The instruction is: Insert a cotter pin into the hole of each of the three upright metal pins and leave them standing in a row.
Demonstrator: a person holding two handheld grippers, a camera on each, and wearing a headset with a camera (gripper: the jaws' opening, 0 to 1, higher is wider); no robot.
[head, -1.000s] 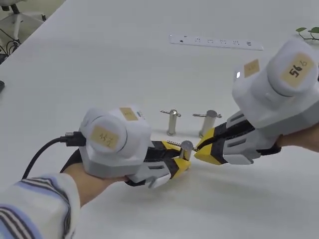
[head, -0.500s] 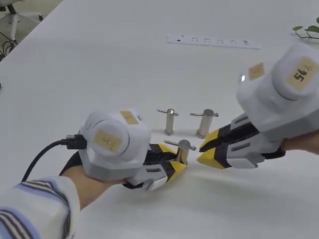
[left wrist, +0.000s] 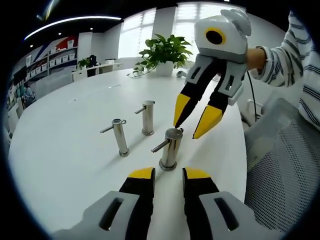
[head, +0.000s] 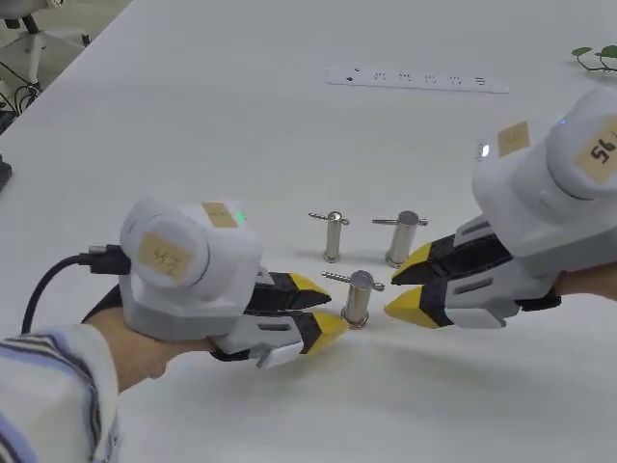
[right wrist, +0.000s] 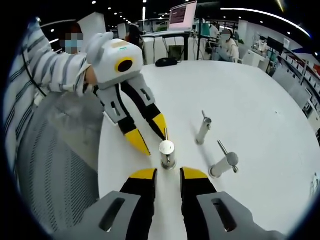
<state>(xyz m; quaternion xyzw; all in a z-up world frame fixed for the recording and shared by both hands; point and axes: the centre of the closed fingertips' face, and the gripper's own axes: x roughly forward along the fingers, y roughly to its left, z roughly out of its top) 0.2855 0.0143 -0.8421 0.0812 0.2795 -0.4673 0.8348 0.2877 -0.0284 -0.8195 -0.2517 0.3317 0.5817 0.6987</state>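
Note:
Three upright metal pins stand on the white table (head: 193,125), each with a cotter pin through its top. The near pin (head: 358,297) (left wrist: 170,147) (right wrist: 167,152) stands free between the two grippers. Behind it are the back left pin (head: 333,236) (left wrist: 119,136) and the back right pin (head: 402,238) (left wrist: 147,117). My left gripper (head: 328,306) (left wrist: 167,175) is open, its yellow tips just short of the near pin. My right gripper (head: 405,285) (right wrist: 167,172) is open too, a little to the right of that pin, holding nothing.
A white power strip (head: 416,80) lies at the far side of the table. Plant leaves (head: 598,58) show at the far right edge. A black cable (head: 48,280) trails from the left gripper. A mesh chair (left wrist: 280,165) stands beside the table.
My left gripper has let go of the near pin and drawn back to the left. My right gripper has opened and backed off to the right. The near pin stays standing.

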